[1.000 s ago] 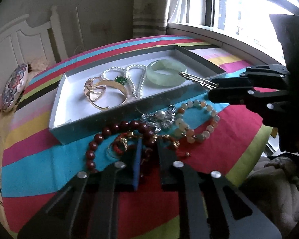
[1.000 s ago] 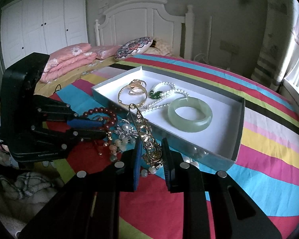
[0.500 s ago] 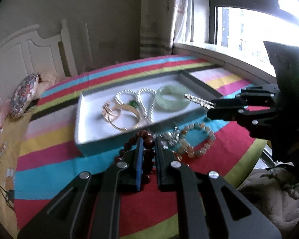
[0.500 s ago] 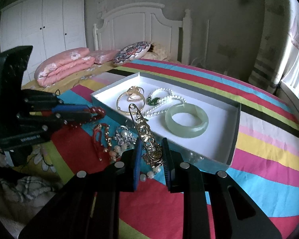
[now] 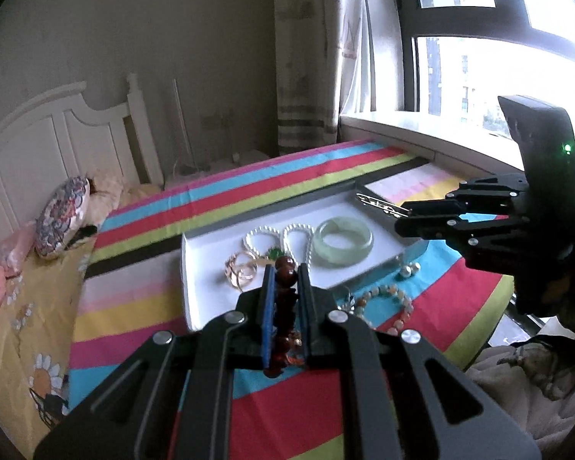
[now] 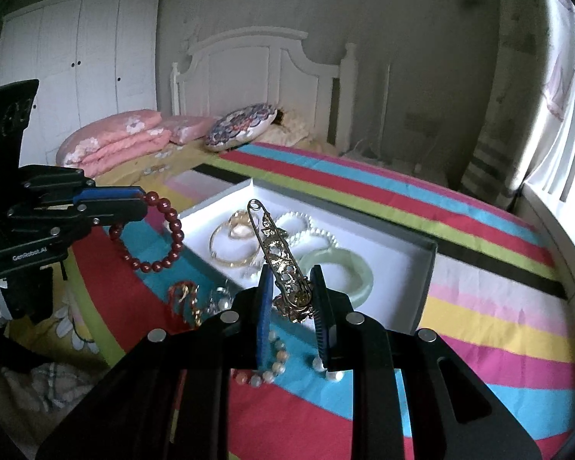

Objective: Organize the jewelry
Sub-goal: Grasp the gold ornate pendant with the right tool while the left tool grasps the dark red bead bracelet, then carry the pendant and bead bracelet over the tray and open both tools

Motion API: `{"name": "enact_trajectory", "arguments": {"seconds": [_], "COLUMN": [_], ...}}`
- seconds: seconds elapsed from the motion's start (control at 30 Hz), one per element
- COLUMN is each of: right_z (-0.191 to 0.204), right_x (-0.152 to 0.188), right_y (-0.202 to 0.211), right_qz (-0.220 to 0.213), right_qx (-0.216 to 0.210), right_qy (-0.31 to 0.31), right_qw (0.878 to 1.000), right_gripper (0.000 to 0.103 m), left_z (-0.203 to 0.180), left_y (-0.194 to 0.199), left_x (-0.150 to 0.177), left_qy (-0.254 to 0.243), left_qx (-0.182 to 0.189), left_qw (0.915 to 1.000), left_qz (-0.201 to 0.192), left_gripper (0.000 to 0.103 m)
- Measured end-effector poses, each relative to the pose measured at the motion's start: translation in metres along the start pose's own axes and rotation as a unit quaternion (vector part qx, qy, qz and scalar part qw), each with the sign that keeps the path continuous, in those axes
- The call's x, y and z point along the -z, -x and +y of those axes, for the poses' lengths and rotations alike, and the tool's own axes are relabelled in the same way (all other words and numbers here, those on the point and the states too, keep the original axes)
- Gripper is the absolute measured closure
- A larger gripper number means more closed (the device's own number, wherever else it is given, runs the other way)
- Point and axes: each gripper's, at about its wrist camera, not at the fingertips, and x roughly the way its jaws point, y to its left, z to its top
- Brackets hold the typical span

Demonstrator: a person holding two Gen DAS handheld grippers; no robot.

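Note:
My left gripper (image 5: 285,272) is shut on a dark red bead bracelet (image 5: 285,268) and holds it in the air; the bracelet hangs from its tips in the right wrist view (image 6: 161,234). My right gripper (image 6: 291,280) is shut on a gold brooch pin (image 6: 281,264), held above the near edge of the white jewelry box (image 6: 402,268). The box holds a green jade bangle (image 6: 349,268), a pearl necklace (image 6: 310,230) and gold bangles (image 6: 230,245). The box also shows in the left wrist view (image 5: 195,268).
On the striped bedspread (image 6: 479,306) in front of the box lie a pale bead bracelet (image 5: 387,299), a red-and-gold piece (image 6: 184,299), a silver brooch (image 6: 218,299) and pearl earrings (image 5: 410,268). Pillows (image 6: 115,142) and a headboard are behind. A window is to the right.
My left gripper closed on the red bead bracelet and lifted it off the bedspread. My right gripper kept the gold pin and rose slightly toward the box.

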Motion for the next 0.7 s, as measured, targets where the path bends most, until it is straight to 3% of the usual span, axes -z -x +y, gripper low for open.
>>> {"name": "enact_trajectory", "arguments": {"seconds": [0.4, 0.7], "right_z": [-0.009, -0.033], "right_x": [-0.02, -0.039], "right_y": [-0.005, -0.032], "right_qz": [-0.007, 0.009], "right_qx": [0.018, 0.033], "right_qy": [0.007, -0.004], "right_qw": [1.0, 0.999], "right_gripper": [0.081, 0.081], "left_z": [0.003, 0.012], "left_y": [0.005, -0.024], "left_x": [-0.036, -0.064], "left_qy": [-0.022, -0.02], "left_qx": [-0.011, -0.011], "left_qw": [0.9992, 0.9994], "left_qz": [-0.031, -0.026], "left_gripper": [0.092, 0.092]}}
